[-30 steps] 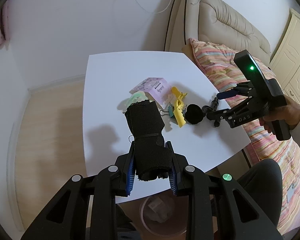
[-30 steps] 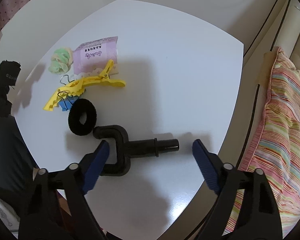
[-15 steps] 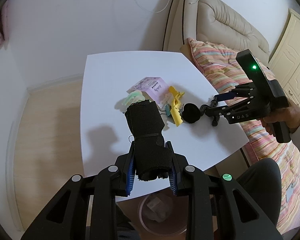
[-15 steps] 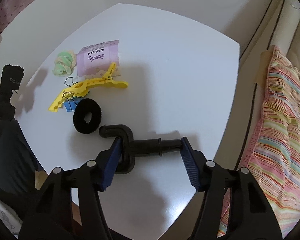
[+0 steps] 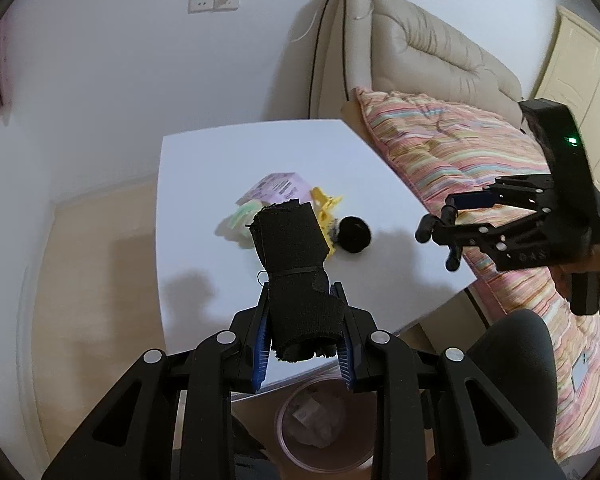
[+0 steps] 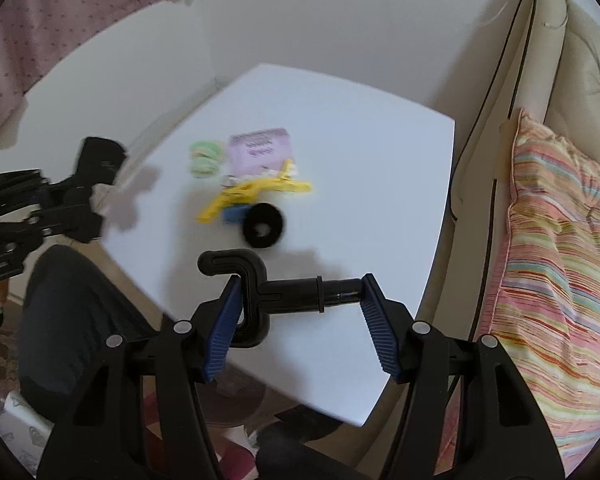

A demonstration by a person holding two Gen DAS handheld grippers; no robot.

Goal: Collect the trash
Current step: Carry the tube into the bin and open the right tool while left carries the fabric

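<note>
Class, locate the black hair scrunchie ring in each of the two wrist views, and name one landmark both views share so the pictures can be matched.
Left wrist view: the black scrunchie lies on the white table, centre of picture, right of the yellow clip.
Right wrist view: the scrunchie lies mid-picture, just beyond the held black hook part.
Shared landmark: the purple packet.
</note>
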